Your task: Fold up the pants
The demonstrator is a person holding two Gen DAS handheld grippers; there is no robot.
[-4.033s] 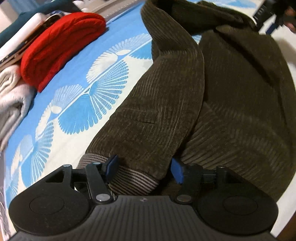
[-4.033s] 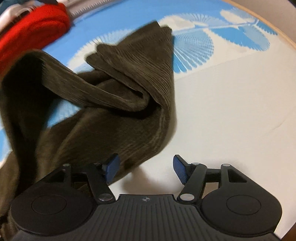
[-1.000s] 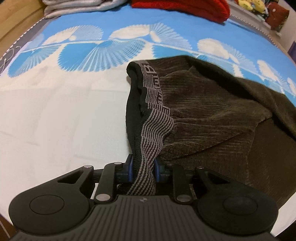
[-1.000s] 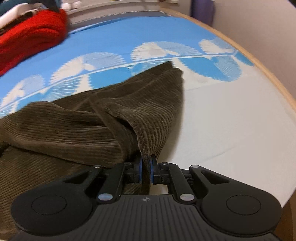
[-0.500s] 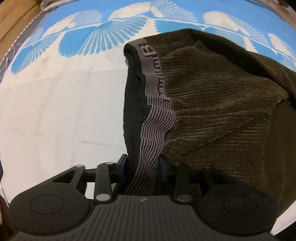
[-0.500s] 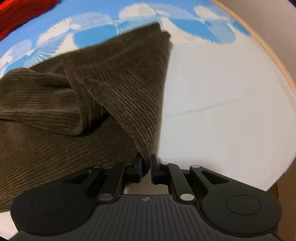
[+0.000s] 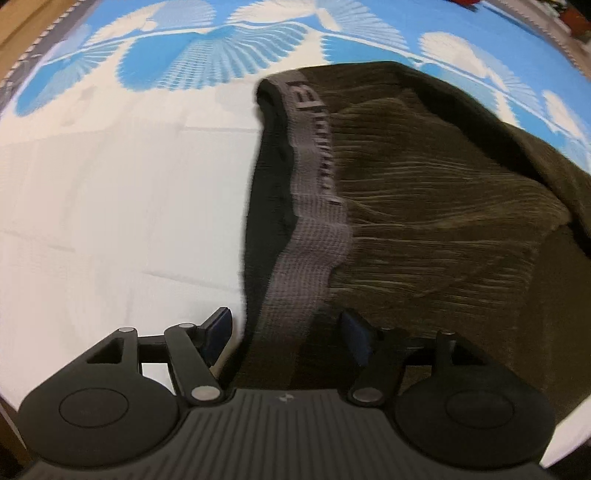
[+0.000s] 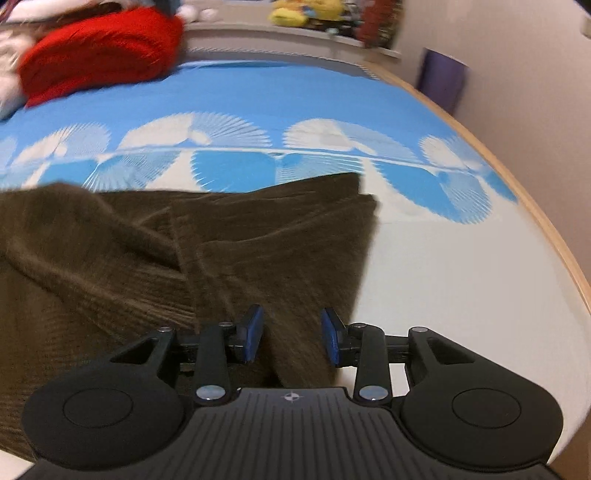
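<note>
The dark olive corduroy pants (image 7: 424, 206) lie on the blue and white bed sheet. In the left wrist view their grey striped waistband (image 7: 310, 221) runs toward my left gripper (image 7: 288, 332), which is open, with the waistband lying loose between the jaws. In the right wrist view the leg ends of the pants (image 8: 288, 236) lie flat, one layer over another. My right gripper (image 8: 291, 339) is open, its blue pads either side of the cloth edge without pinching it.
A red folded garment (image 8: 99, 51) lies at the far end of the bed, with soft toys (image 8: 306, 13) on a ledge behind. The bed's wooden edge (image 8: 546, 229) curves along the right. White sheet (image 7: 110, 206) lies left of the waistband.
Both grippers have opened and let go of the pants: the left released the waistband, the right released the leg edge. The pants now rest on the sheet.
</note>
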